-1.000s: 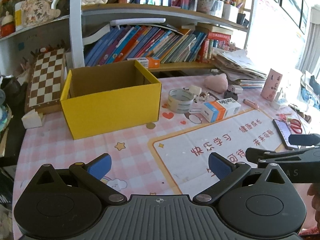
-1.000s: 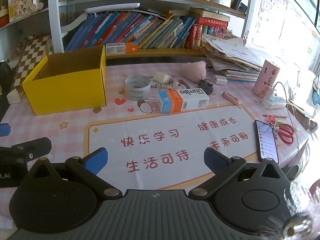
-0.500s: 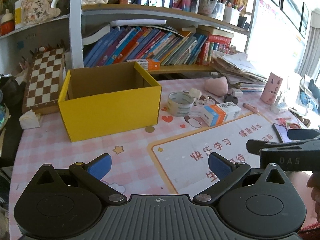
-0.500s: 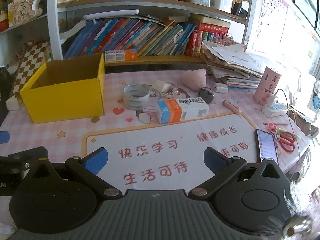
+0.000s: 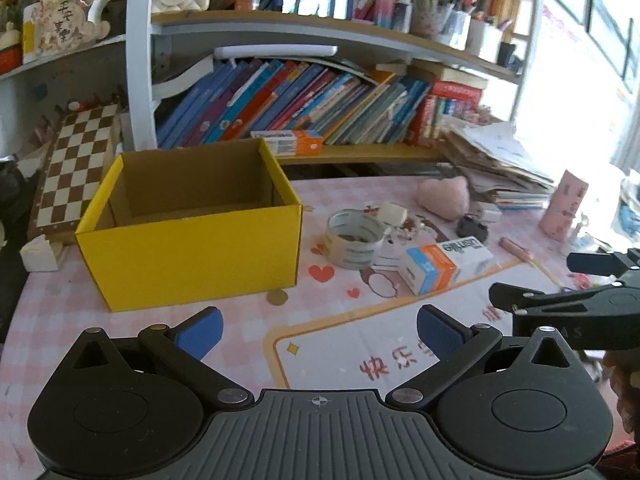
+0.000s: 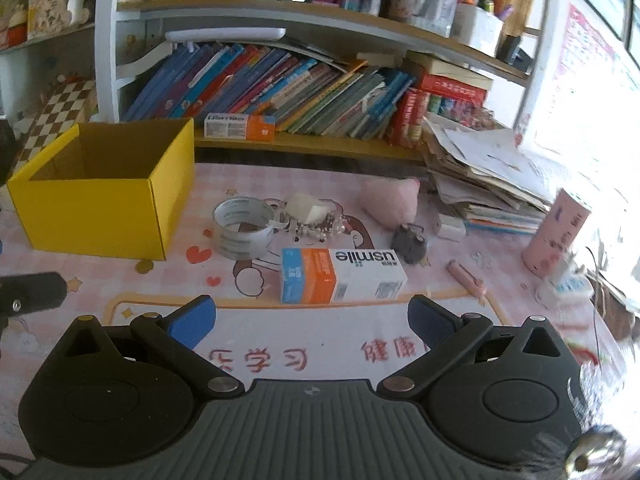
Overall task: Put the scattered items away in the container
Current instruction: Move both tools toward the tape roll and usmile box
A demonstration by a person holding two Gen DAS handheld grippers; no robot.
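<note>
Both pairs of tongs have moved forward over the pink checked table in the past second, so the scattered items loom larger in each wrist view; the right tongs have closed in most, now just short of the white, orange and blue "usmile" carton. That suggests the first pick is being lined up, with nothing yet moved toward the container.

The open yellow cardboard box, brown inside and apparently empty, stands toward the table's far left edge, in front of the bookshelf. Right of it, near the middle of the table, lies the clutter: the usmile carton on its side at the far edge of the white printed mat; the roll of clear packing tape between carton and box; a soft pink plush lump toward the far edge; a small dark round object beside the carton; a pale wedge-shaped piece touching a tangle of beads; a slim pink tube toward the right edge; and a coin just beside the box's near corner.

The left tongs and right tongs both stand spread wide, blue pads well apart, gripping nothing.
</note>
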